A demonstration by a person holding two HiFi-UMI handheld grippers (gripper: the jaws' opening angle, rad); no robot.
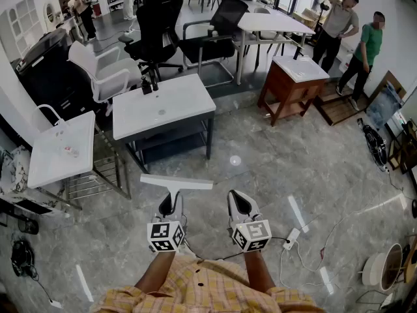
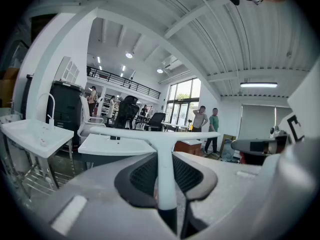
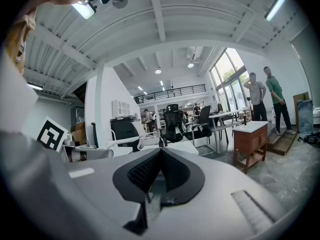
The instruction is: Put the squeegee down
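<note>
Short of the white table (image 1: 186, 106), left gripper (image 1: 171, 205) clamps the squeegee (image 1: 176, 182); right gripper (image 1: 240, 203) seems closed, empty.

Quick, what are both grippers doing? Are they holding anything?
Left gripper: jaws closed on the handle of the squeegee.
Right gripper: jaws shut, holding nothing.
</note>
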